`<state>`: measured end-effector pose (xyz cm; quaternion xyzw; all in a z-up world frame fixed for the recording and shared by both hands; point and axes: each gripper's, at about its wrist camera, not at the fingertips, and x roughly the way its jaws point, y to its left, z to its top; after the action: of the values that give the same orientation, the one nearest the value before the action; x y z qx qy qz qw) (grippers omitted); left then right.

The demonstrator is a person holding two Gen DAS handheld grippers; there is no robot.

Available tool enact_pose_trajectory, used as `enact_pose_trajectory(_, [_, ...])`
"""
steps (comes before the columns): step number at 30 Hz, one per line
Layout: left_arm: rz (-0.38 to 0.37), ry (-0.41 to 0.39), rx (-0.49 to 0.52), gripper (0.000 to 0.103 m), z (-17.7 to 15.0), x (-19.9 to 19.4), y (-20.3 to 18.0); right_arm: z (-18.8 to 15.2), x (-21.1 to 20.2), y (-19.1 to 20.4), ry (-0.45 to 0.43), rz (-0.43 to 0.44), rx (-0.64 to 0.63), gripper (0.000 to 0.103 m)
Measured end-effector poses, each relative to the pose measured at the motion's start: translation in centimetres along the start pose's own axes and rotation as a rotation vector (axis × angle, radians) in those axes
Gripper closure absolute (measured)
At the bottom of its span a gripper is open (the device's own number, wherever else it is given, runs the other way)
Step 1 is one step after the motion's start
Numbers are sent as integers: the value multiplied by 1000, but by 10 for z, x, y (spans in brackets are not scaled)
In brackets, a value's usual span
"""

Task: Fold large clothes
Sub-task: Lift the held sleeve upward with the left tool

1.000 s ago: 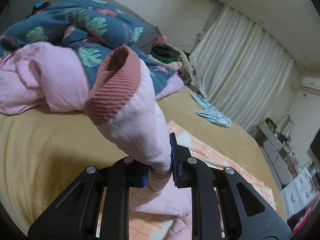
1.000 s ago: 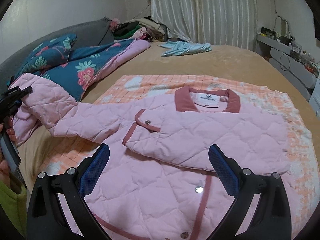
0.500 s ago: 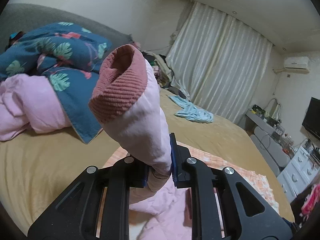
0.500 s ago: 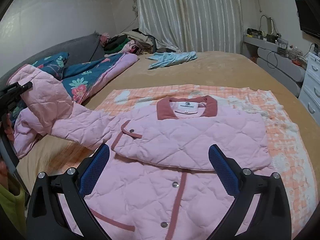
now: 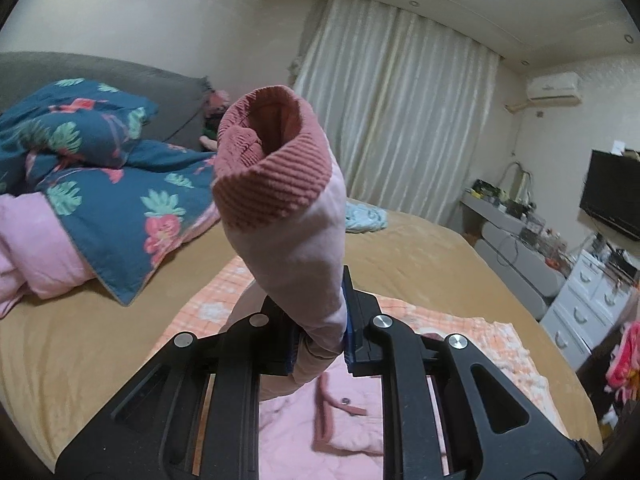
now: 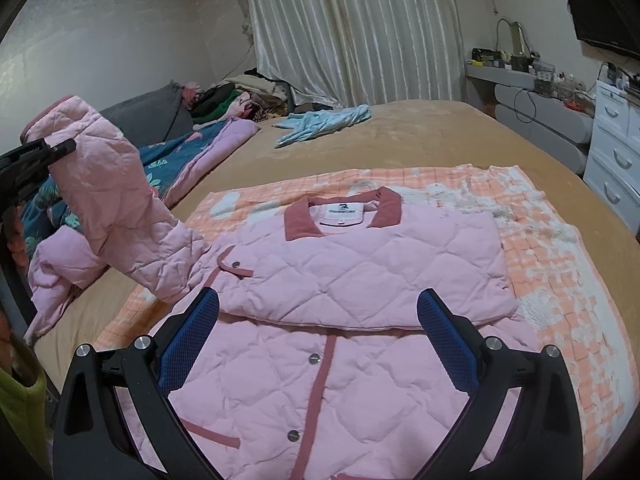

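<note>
A pink quilted jacket [image 6: 360,280] with a dusty-red collar lies front-up on an orange checked blanket [image 6: 560,248] on the bed. Its right sleeve is folded across the chest. My left gripper [image 5: 320,336] is shut on the jacket's left sleeve [image 5: 296,248] near the ribbed red cuff [image 5: 272,176] and holds it raised above the bed; this shows at the left of the right wrist view [image 6: 108,200]. My right gripper [image 6: 320,340] is open and empty, hovering over the jacket's lower front.
A blue floral quilt [image 5: 112,200] and pink bedding [image 5: 36,248] are heaped at the head of the bed. A light blue garment [image 6: 324,124] lies further back. White drawers [image 6: 616,160] and a shelf stand at the right. Curtains [image 6: 352,32] hang behind.
My left gripper has lifted the sleeve higher and swung it toward the jacket's body. My right gripper has stayed open and moved slightly back over the jacket's front.
</note>
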<state>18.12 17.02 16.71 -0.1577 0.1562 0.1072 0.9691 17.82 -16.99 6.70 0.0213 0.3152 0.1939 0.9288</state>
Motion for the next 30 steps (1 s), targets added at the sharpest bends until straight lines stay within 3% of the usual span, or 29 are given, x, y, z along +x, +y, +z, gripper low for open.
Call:
enact_pose_trajectory(14, [-82,56,105,94,-18,29,-74,14,-4,-46,-26,-41,14,4])
enact_pose_trajectory(22, [-108,110,179,94,-45,50,-115,22,-6,-78,-57,-100,0,4])
enact_pose_trajectory(30, [-147,174,254,94,-83,70,-159,6,0,-119,-56,-152,69,4])
